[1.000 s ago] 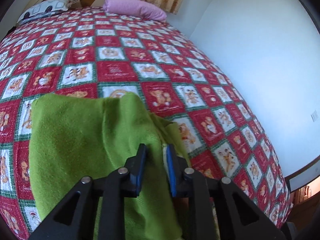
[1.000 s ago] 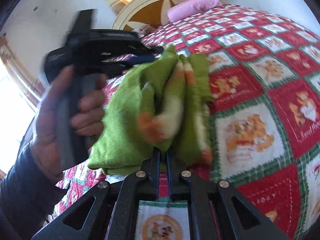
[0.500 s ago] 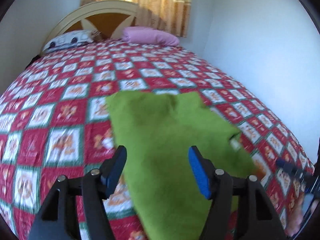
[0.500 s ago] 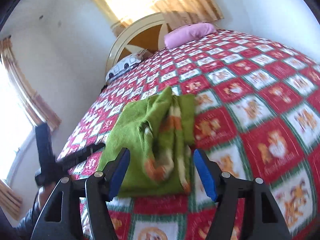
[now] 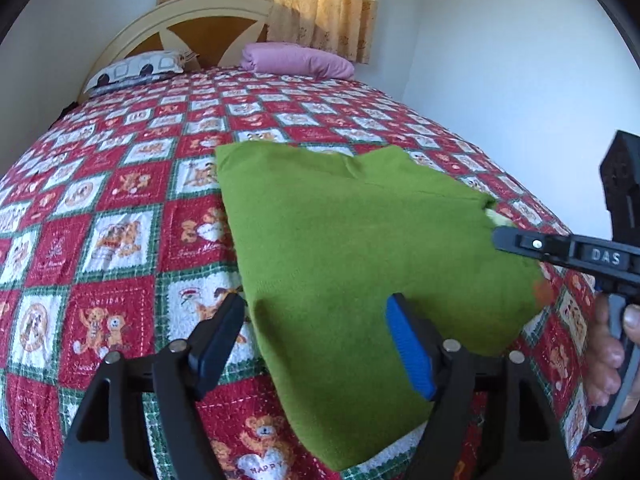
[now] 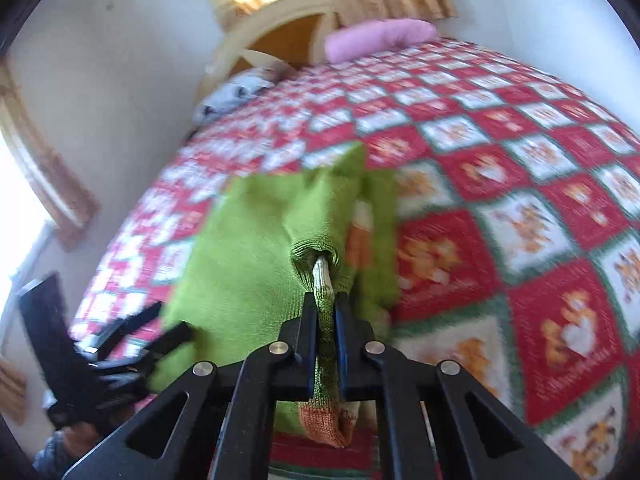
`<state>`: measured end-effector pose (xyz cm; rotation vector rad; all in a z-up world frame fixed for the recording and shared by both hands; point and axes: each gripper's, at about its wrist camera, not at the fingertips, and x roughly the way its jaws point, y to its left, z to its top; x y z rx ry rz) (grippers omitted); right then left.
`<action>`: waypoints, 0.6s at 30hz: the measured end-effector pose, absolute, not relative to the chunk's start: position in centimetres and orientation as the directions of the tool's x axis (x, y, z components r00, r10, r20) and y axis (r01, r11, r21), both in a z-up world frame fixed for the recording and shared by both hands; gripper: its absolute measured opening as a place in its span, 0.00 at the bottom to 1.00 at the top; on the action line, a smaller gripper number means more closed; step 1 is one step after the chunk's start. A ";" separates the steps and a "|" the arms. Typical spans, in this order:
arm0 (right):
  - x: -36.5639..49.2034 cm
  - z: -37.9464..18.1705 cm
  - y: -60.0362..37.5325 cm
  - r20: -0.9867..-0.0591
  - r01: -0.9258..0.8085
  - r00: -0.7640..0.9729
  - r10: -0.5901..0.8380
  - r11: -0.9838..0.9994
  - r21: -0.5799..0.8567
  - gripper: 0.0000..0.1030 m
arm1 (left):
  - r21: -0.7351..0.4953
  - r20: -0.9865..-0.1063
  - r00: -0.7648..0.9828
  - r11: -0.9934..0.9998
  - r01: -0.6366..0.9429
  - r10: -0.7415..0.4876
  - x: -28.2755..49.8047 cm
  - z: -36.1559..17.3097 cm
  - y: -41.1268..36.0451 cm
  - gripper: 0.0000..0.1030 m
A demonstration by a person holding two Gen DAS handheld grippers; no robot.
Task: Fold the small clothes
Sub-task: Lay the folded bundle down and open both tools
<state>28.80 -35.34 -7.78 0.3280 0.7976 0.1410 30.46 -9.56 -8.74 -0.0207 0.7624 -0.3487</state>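
We see a bed (image 5: 132, 184) covered edge to edge by a quilt (image 5: 120, 240) of red and white squares with green borders, printed with small bears and holiday words. At its far end, against the cream headboard (image 5: 192, 12), lie two pillows side by side: a white one with dark shapes (image 5: 138, 66) on the left and a pink one (image 5: 296, 60) on the right. On the near part of the quilt lies a green knitted garment (image 5: 360, 260), folded into a flat slab, its far edge notched. From the right wrist view its folded layers (image 6: 256, 264) show orange and white trim along one side.
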 end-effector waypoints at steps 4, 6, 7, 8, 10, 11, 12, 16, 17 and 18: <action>29.7 -10.3 -36.3 -0.708 0.008 0.657 0.261 0.936 0.352 0.09 | -0.148 -0.697 0.644 0.942 0.301 -0.316 31.0 -10.1 -10.0 0.80; 29.6 -9.2 -36.5 -0.692 0.000 0.676 0.254 0.939 0.345 0.34 | -0.149 -0.713 0.630 0.945 0.293 -0.308 31.2 -10.8 -10.2 0.81; 29.3 -8.4 -36.7 -0.679 0.010 0.698 0.227 0.946 0.325 0.41 | -0.155 -0.713 0.627 0.943 0.294 -0.313 31.1 -10.9 -10.1 0.82; 29.0 -7.3 -36.8 -0.655 0.019 0.732 0.190 0.955 0.297 0.43 | -0.154 -0.713 0.629 0.944 0.291 -0.310 31.1 -10.8 -10.0 0.85; 29.3 -5.4 -36.8 -0.623 0.014 0.767 0.154 0.966 0.257 0.43 | -0.164 -0.711 0.633 0.948 0.273 -0.306 31.1 -10.9 -9.6 0.88; 30.0 -4.5 -36.5 -0.613 -0.005 0.773 0.161 0.969 0.249 0.43 | -0.184 -0.712 0.626 0.946 0.268 -0.316 31.2 -11.1 -9.3 0.88; 30.7 -4.0 -35.9 -0.611 -0.034 0.770 0.182 0.969 0.245 0.43 | -0.200 -0.714 0.620 0.943 0.265 -0.325 31.2 -11.3 -9.2 0.89; 34.8 -4.1 -32.9 -0.649 -0.184 0.698 0.303 0.952 0.246 0.40 | -0.192 -0.710 0.628 0.945 0.264 -0.319 30.7 -11.3 -9.4 0.89; 35.7 -4.8 -32.6 -0.675 -0.180 0.674 0.301 0.953 0.245 0.38 | -0.182 -0.711 0.630 0.947 0.265 -0.313 30.6 -11.3 -9.5 0.89; 36.5 -5.8 -32.4 -0.705 -0.160 0.649 0.285 0.957 0.240 0.38 | -0.172 -0.710 0.632 0.947 0.271 -0.310 30.5 -11.3 -9.7 0.89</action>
